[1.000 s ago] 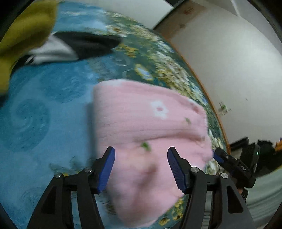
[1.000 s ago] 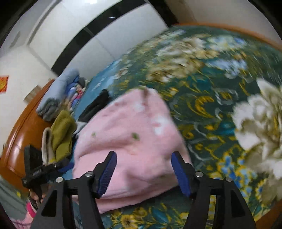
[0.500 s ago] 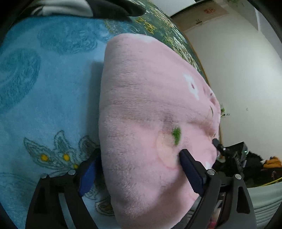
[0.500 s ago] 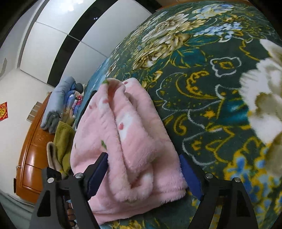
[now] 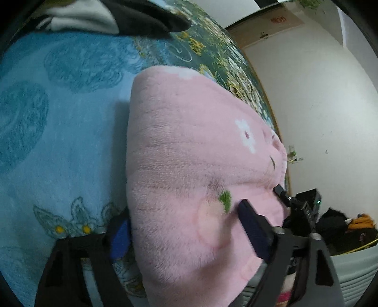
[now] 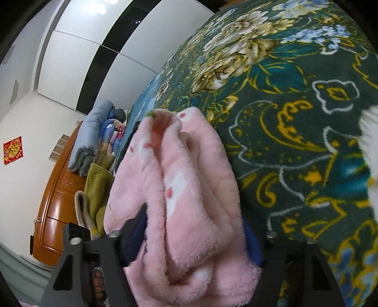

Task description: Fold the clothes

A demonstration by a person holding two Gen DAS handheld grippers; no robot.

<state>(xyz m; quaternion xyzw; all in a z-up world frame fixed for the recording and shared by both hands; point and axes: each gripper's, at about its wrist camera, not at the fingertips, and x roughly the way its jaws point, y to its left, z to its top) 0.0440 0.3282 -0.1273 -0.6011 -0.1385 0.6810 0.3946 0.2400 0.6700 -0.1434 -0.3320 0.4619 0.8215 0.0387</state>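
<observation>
A folded pink fleece garment [image 5: 189,141] with white flowers lies on the bed and fills the left wrist view. My left gripper [image 5: 185,230] straddles its near edge, jaws closing, and the blue pads [image 5: 250,226] dent the pile. In the right wrist view the same pink garment [image 6: 184,179] shows its stacked folds end-on. My right gripper [image 6: 193,240] is closing on that thick end, its pads half buried in fleece. The other gripper's black body [image 5: 295,207] shows at the garment's far side.
The bedspread is light blue [image 5: 59,141] on one side and dark green with flowers [image 6: 295,118] on the other. A black and white garment [image 5: 106,21] lies beyond. An olive garment [image 6: 96,189], a rolled blue quilt [image 6: 92,134] and a wooden cabinet [image 6: 54,217] sit past the bed edge.
Both grippers have dropped down and pushed onto the pink garment. Their jaws opened wide around its two ends, then narrowed until the pads pressed into the fleece.
</observation>
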